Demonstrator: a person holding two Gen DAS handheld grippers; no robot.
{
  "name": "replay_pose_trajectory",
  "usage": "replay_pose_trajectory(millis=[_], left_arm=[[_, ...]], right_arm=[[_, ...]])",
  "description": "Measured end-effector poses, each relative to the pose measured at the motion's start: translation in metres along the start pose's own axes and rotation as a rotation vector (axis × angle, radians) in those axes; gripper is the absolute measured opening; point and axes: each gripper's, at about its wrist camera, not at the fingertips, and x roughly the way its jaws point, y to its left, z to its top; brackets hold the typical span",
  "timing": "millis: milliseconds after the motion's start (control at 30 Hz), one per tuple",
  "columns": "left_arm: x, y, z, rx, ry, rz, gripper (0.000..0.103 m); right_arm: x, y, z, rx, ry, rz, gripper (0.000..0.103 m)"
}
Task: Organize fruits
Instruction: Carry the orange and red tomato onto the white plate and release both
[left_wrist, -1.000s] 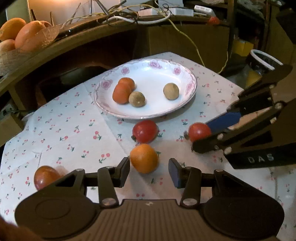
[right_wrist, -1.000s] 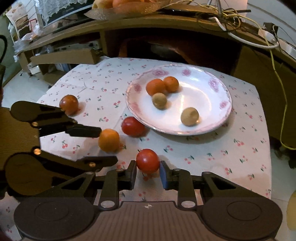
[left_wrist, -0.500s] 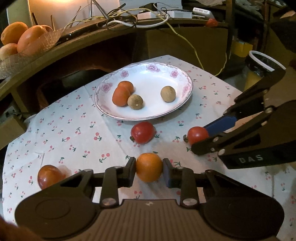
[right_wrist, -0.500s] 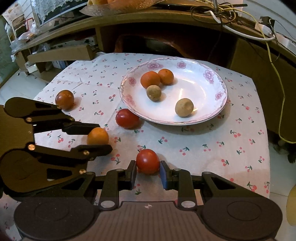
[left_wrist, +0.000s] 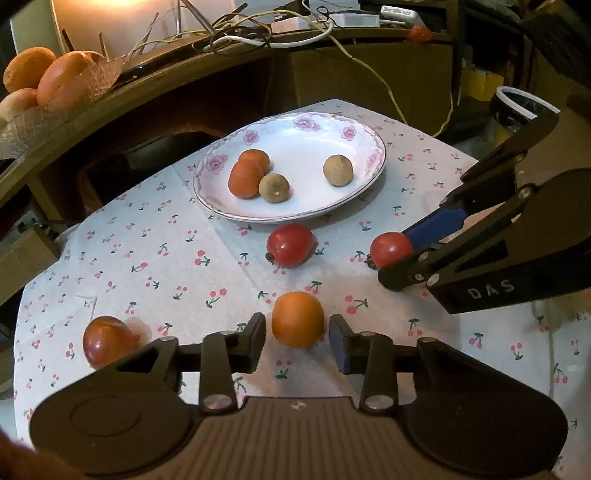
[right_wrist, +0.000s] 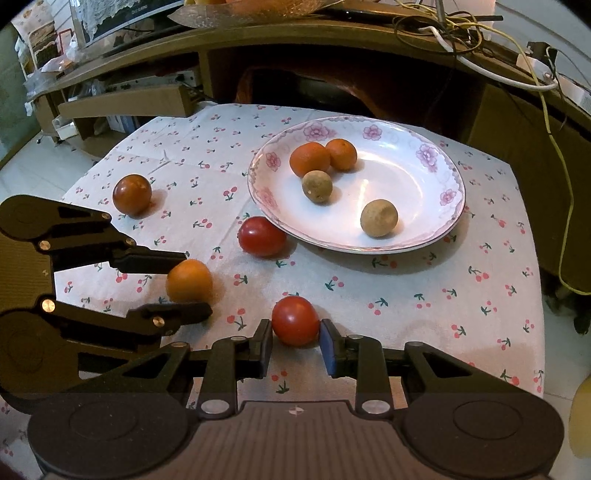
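Both grippers are down low over the cherry-print tablecloth (left_wrist: 155, 258), each with a fruit sitting between its jaws. Left gripper (left_wrist: 297, 341) is opening around the orange (left_wrist: 297, 319); there's a sliver of daylight on both sides, so the pads aren't pressing it. Right gripper (right_wrist: 295, 341) is opening too, with a red tomato (right_wrist: 295, 320) between the pads, which sit right up against it or barely off, hard to say.

Biggest thing on the cloth is the flowered plate (right_wrist: 436, 229) toward the far side, holding two small oranges (right_wrist: 309, 158) and two tan round fruits (right_wrist: 379, 218); its right half is mostly bare. A second red tomato (right_wrist: 261, 236) sits just beside the plate's near rim. A darker reddish fruit (right_wrist: 132, 194) is off alone near the cloth's left edge, well apart from the rest.

Open cloth runs along the right side and the near right corner.
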Motion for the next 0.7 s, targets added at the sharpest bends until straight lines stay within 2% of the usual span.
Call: replay_pose_trajectory(millis=[33, 367, 500, 700], left_arm=[[0.0002, 0.0005, -0.0002, -0.003, -0.001, 0.001, 0.046], [0.0014, -0.0049, 0.0031, 0.011, 0.000, 0.005, 0.046], [0.0027, -0.0079, 0.0064, 0.017, 0.008, 0.006, 0.038], [0.0030, -0.0068, 0.0091, 0.003, 0.016, 0.008, 0.036]], right_arm=[[0.0001, -0.0005, 0.0000, 0.002, -0.001, -0.005, 0.035], [0.0011, -0.0016, 0.0003, 0.005, -0.009, -0.010, 0.036], [0.0019, 0.0008, 0.0022, 0.001, -0.002, -0.005, 0.028], [-0.0006, 0.0018, 0.0038, 0.010, -0.007, -0.023, 0.028]])
